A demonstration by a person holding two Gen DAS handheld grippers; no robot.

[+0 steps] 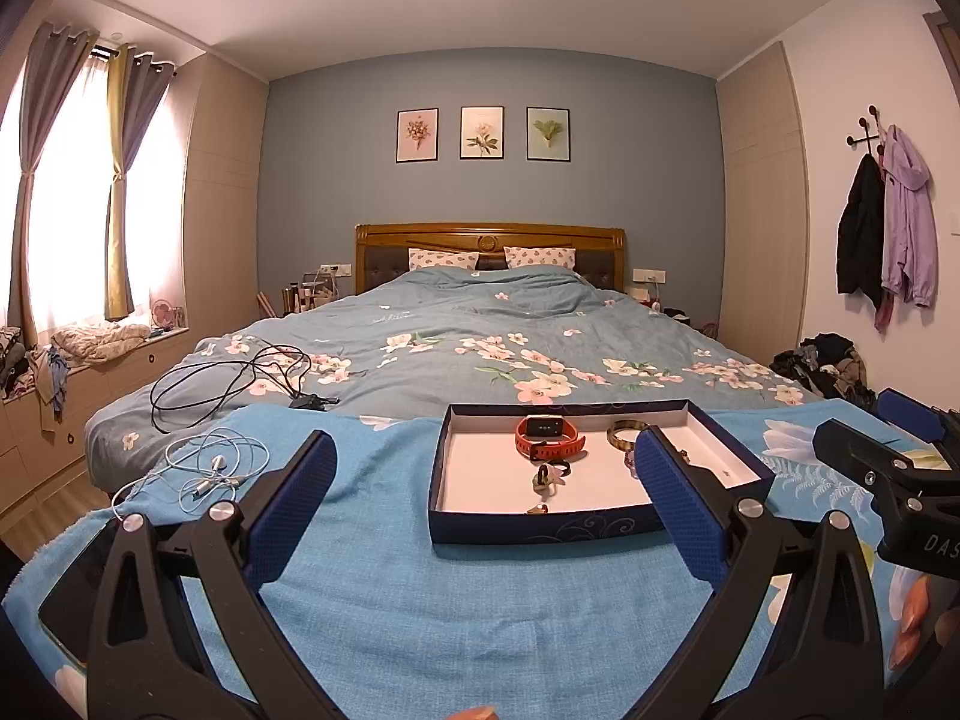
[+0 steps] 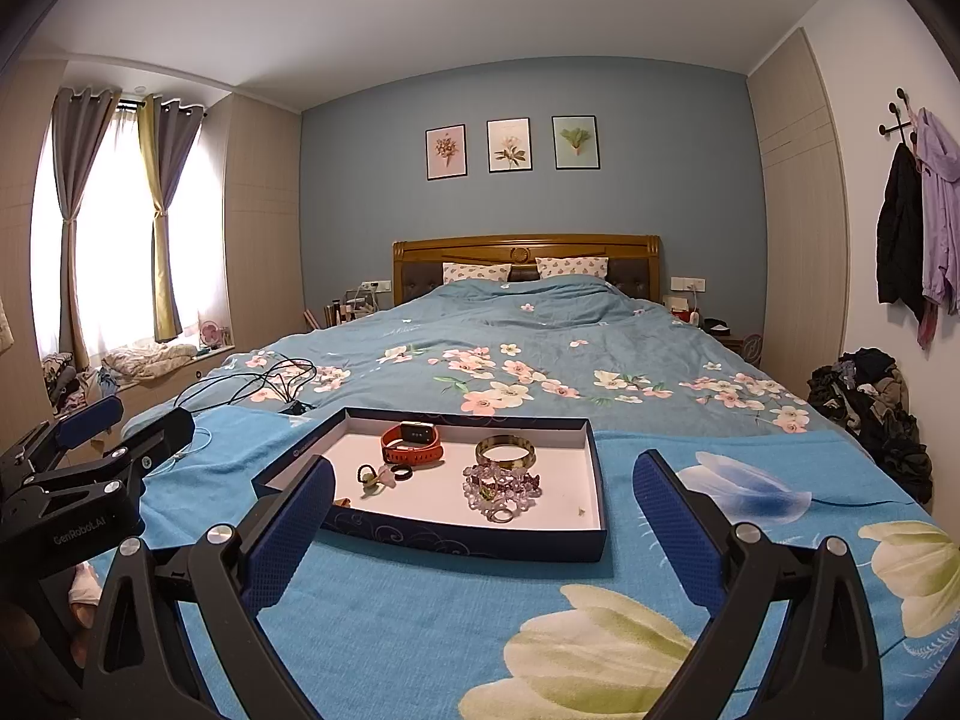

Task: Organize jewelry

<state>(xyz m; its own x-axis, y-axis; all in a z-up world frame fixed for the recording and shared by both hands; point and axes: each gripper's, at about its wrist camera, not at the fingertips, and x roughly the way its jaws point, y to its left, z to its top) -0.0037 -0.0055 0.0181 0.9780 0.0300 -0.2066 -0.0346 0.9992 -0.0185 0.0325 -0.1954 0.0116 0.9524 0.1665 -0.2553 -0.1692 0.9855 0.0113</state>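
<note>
The jewelry lies loose in a shallow navy box (image 2: pixel 420 531) with a white floor, just ahead of both grippers on the blue blanket (image 2: pixel 420 618). An orange watch (image 2: pixel 413 444) sits at the far side, a tortoiseshell bangle (image 2: pixel 505 451) to its right, and a tangle of clear bead bracelets (image 2: pixel 501 489) nearer, between the right gripper's fingers as that camera sees it. A dark ring (image 2: pixel 401 471) and a small hair tie (image 2: pixel 371 475) lie toward its left finger.

The right gripper (image 2: pixel 483 516) and the left gripper (image 1: pixel 486 498) are both spread wide, holding nothing.

Everything is already inside the box, which fits sorting underway or finished. For any pick, I judge it best to come down steeply over one piece, clear of the box wall, and to close gently on the beads, which will likely drag neighbours along.
</note>
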